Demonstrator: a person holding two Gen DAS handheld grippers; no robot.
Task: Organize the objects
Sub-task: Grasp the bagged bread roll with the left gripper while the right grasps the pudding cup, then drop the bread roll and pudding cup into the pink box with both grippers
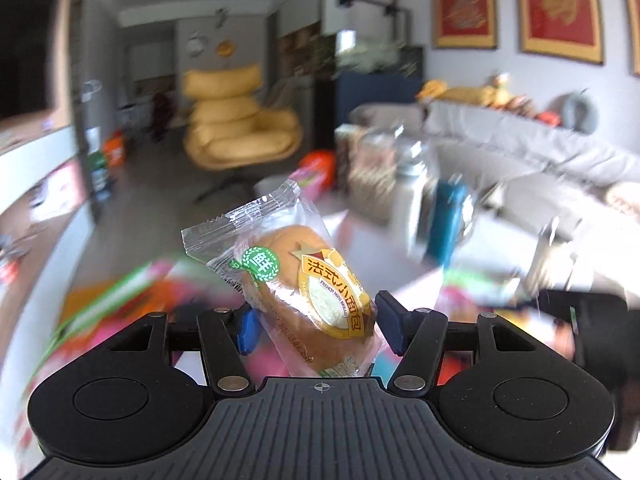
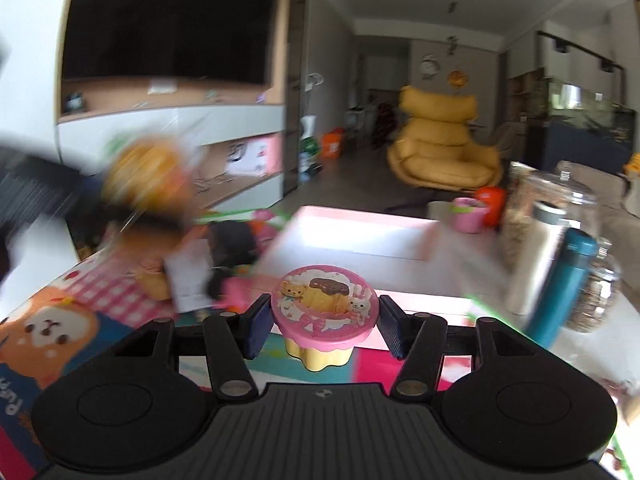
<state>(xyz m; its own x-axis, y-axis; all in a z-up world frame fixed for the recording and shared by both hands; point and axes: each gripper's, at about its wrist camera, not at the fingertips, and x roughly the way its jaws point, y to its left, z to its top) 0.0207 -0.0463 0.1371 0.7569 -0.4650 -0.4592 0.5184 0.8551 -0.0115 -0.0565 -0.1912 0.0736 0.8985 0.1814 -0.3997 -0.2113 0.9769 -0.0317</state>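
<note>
Left gripper [image 1: 316,322] clamps a wrapped mini bread [image 1: 310,292], lifted above the table. Right gripper [image 2: 324,328] grips a pudding cup [image 2: 323,320] clear of the white tabletop [image 2: 360,248]; glass jars [image 2: 596,300] holding brown contents stand rightward.

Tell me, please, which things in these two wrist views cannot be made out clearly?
- Left wrist view: everything on the table behind the bread packet is smeared by motion blur; only a teal bottle is recognisable.
- Left wrist view: the packet's lower end is hidden behind the left gripper.
- Right wrist view: the left gripper's load is an orange blur.
- Right wrist view: the pudding cup base is hidden behind the right gripper.
</note>
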